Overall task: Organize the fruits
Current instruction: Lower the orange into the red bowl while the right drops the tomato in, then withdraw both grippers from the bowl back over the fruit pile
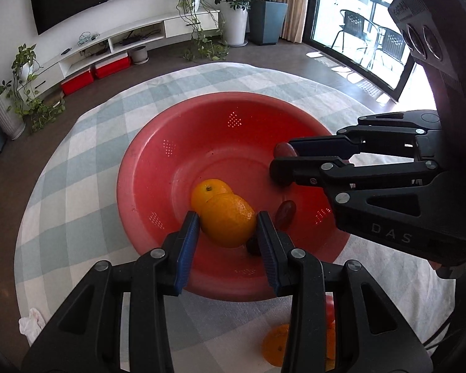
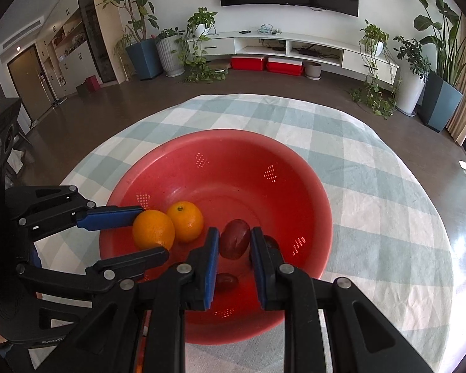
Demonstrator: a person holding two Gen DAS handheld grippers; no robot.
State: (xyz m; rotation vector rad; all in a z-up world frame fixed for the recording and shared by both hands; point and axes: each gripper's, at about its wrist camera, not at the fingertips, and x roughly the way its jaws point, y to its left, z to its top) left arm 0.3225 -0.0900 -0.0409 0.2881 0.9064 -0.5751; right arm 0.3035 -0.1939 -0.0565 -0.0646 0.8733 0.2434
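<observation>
Both grippers hang over the red colander (image 2: pixel 307 186) on the checked bench (image 2: pixel 372 161), each carrying a fruit, so the step in hand looks like the drop into the colander.

The left gripper (image 1: pixel 228 227) pinches an orange (image 1: pixel 228 220) between its blue pads, just above a second orange (image 1: pixel 209 191) that already lies on the colander floor. The right gripper (image 2: pixel 234 242) pinches a dark red fruit (image 2: pixel 234 238), perhaps a date or plum; two more of the same lie below it, one (image 2: pixel 226 282) under the pads and one (image 2: pixel 271 242) partly hidden behind the right finger.

To do the drop well, each gripper should go lower before its pads part, so the fruit settles rather than bounces off the sloped wall. The held orange would do better released slightly to one side of the resting one, since landing on top could send either rolling. The two grippers sit close together; opening one at a time would avoid a knock. More fruit (image 1: pixel 276 345) waits on the bench near the colander's near edge.
</observation>
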